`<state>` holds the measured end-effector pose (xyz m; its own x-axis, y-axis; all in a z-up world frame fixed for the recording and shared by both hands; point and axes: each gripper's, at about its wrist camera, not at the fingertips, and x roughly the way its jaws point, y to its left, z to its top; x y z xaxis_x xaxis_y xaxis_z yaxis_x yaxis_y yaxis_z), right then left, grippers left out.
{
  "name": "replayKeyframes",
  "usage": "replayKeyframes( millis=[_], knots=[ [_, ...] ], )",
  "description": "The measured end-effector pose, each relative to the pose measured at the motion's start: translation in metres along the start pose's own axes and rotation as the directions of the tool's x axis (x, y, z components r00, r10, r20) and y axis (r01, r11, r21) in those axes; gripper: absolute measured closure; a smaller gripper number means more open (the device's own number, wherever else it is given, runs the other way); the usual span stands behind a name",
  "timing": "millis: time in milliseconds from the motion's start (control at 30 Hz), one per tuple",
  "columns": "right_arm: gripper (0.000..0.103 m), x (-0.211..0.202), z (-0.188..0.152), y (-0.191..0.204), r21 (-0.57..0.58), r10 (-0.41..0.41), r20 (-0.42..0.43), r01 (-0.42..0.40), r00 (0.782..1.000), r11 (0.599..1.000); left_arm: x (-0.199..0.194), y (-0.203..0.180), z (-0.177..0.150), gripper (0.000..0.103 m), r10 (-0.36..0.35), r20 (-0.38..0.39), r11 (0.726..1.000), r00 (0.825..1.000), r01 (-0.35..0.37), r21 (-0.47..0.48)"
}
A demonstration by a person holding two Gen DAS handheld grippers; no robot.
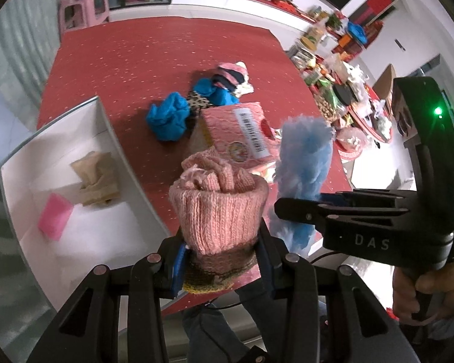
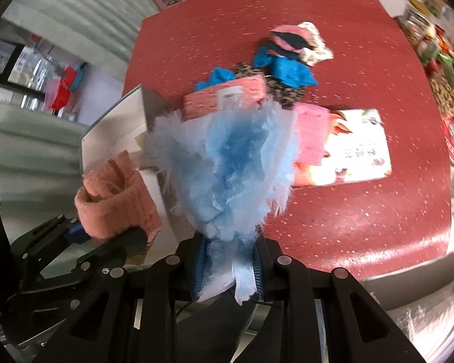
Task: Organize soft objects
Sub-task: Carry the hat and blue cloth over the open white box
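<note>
In the left wrist view my left gripper (image 1: 224, 260) is shut on a pink knitted piece (image 1: 218, 208) with a brown and yellow hem, held upright above the table's near edge. To its right, my right gripper (image 1: 293, 211) clamps a fluffy light-blue cloth (image 1: 302, 163). The right wrist view shows that fluffy blue cloth (image 2: 227, 166) bunched between the shut fingers of the right gripper (image 2: 230, 266). At lower left there, the left gripper (image 2: 106, 233) holds the pink knit (image 2: 115, 196). A white box (image 1: 106, 139) stands left of both, holding a beige cloth (image 1: 97, 178) and a pink pad (image 1: 54, 216).
On the red table (image 2: 348, 227) lie a pink netted package with a barcode (image 1: 242, 130), a flat white and pink printed pack (image 2: 348, 151), and a pile of blue cloths (image 1: 168, 119) and a striped knit (image 1: 231, 75). Cluttered goods line the table's right side (image 1: 333, 90).
</note>
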<state>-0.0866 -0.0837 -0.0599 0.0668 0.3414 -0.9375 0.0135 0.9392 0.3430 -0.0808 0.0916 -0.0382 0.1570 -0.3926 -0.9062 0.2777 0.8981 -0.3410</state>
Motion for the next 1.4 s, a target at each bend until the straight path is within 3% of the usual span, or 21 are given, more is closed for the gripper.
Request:
replayKeyframes(
  millis=[300,700,1067,1400],
  knots=[
    [0.075,0.012,0.010,0.042,-0.147,0.000,-0.044,-0.006,0.999,0.989,-0.015,0.028,-0.014,0.060,0.034,0.039,0.993,0.999,-0.029,-0.117],
    [0.075,0.037,0.019,0.095,-0.297,0.012,-0.108,-0.044,0.994,0.954,-0.028,0.075,-0.041,0.060,0.098,0.046,0.954,0.994,-0.080,-0.288],
    [0.075,0.072,0.027,0.139,-0.387,-0.008,-0.161,-0.056,0.987,0.920,-0.025,0.116,-0.072,0.060,0.140,0.015,0.894,0.990,-0.120,-0.432],
    [0.075,0.088,0.033,0.153,-0.419,-0.035,-0.160,-0.036,0.987,0.907,-0.007,0.136,-0.087,0.060,0.155,-0.028,0.849,0.988,-0.148,-0.508]
  ],
)
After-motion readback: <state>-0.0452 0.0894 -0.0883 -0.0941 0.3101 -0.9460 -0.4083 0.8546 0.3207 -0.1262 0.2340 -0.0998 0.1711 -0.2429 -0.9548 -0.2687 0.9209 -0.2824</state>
